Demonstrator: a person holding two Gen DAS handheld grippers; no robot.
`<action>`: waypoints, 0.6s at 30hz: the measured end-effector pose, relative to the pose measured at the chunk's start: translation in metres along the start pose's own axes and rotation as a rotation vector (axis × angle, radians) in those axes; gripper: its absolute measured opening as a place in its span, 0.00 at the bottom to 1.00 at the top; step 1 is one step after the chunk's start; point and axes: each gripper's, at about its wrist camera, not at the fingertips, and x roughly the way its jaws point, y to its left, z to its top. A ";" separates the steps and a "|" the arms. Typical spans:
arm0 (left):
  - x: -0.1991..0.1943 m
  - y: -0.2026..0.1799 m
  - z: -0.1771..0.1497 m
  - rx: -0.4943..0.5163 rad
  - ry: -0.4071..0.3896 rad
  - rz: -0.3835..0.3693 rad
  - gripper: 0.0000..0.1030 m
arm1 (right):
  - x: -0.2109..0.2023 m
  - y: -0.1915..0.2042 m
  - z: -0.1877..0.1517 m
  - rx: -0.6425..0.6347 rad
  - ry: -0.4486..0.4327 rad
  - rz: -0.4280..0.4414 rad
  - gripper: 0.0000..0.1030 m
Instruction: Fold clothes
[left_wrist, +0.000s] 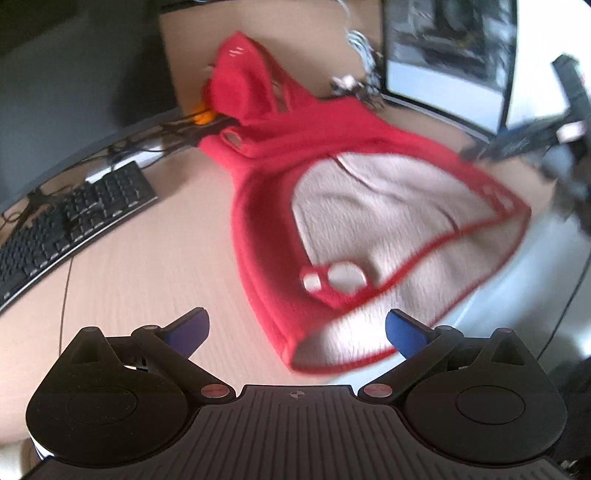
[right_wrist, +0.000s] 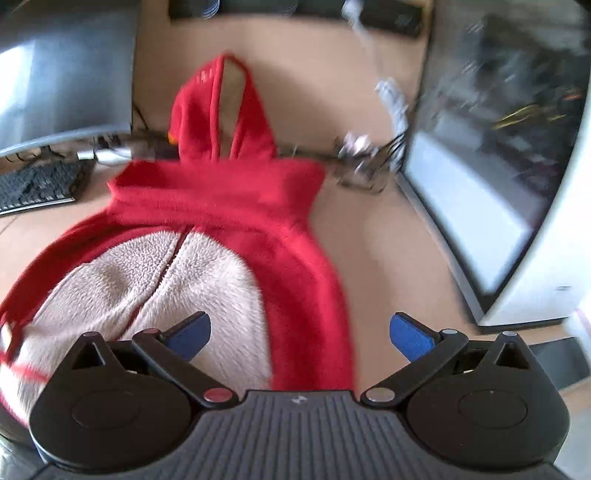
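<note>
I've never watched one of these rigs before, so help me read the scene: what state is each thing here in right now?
Left gripper: open, holding nothing, near the garment's hem.
Right gripper: open, holding nothing, over the garment.
Red garment: spread on the desk, cream lining showing, not yet folded.
Hood: propped up against the board behind.
Keyboard: lying on the desk, untouched.
Monitor: too blurred to tell whether it is on.
</note>
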 end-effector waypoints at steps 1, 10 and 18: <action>0.003 -0.001 -0.002 0.005 0.005 0.010 1.00 | -0.009 -0.002 -0.008 -0.005 -0.009 -0.008 1.00; 0.026 0.004 0.006 -0.015 0.027 0.119 1.00 | -0.029 0.004 -0.068 -0.123 0.074 -0.097 1.00; 0.030 0.011 0.005 -0.022 0.055 0.168 1.00 | 0.003 0.002 -0.071 -0.149 0.115 -0.235 1.00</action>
